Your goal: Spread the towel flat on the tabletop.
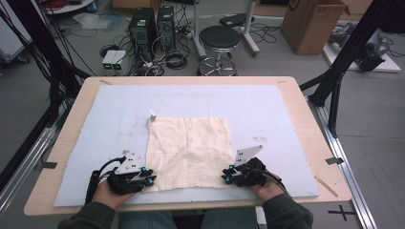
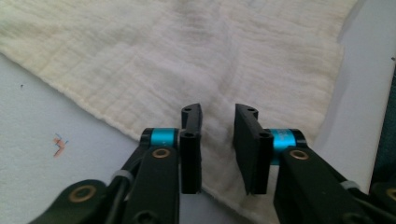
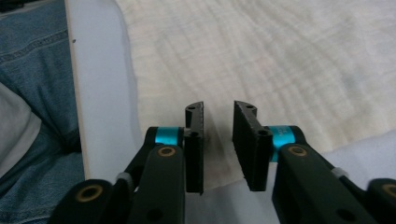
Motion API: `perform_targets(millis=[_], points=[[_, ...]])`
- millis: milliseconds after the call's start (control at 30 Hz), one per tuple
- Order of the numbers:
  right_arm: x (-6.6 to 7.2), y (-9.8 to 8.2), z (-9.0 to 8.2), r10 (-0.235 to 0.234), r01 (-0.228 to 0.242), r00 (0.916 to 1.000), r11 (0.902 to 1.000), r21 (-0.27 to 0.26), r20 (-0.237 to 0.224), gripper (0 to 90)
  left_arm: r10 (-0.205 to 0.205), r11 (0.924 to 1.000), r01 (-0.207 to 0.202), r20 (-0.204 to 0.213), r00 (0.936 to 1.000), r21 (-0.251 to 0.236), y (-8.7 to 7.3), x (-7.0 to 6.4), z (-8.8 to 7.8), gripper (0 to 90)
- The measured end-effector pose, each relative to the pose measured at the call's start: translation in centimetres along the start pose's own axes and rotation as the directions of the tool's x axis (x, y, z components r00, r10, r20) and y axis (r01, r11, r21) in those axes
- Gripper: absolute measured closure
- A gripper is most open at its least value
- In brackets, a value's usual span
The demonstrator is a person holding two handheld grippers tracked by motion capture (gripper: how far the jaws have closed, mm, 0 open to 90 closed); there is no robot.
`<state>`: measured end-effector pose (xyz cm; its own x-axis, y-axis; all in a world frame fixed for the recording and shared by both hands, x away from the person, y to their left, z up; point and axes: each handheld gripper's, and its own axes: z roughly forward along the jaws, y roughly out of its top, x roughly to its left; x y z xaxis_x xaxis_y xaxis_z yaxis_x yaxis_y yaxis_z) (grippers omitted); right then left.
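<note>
The left claw [image 1: 149, 180] and right claw [image 1: 225, 177] are set at the near corners of the cloth [image 1: 189, 151], jaws narrowed but still gapped, with nothing pinched yet. The cloth is spread flat mid-bench [image 1: 291, 95]; it is judged light, limp and crinkly, best taken by those corners.

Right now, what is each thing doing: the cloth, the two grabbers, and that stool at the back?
Cloth: lying flat and spread out on the mat, a bit wrinkled.
Left gripper: at the cloth's near left corner, jaws partly closed with a gap, cloth between them, not pinched yet.
Right gripper: at the near right corner, jaws the same, a gap, over the cloth's edge.
Mat: flat on the table.
Stool: standing upright, nobody on it.
</note>
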<state>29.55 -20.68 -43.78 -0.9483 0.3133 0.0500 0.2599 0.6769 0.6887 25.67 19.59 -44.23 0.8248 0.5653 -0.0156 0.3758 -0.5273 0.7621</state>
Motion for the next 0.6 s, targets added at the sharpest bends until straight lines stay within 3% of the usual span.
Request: perform_targets(millis=[200, 600], points=[[-0.14, -0.01, 0.03, 0.012, -0.012, 0.9994, 0.9999, 0.0, -0.033, 88.2, 0.009, 0.9999, -0.009, 0.01, 0.9999, 0.006, 0.1, -0.08, -0.01, 87.3], [0.16, -0.03, -0.17, 0.008, -0.007, 0.9972, 0.9999, 0.01, -0.074, 88.7, 0.017, 0.9998, -0.017, 0.004, 0.9998, 0.008, 0.03, 0.06, -0.59, 87.9]])
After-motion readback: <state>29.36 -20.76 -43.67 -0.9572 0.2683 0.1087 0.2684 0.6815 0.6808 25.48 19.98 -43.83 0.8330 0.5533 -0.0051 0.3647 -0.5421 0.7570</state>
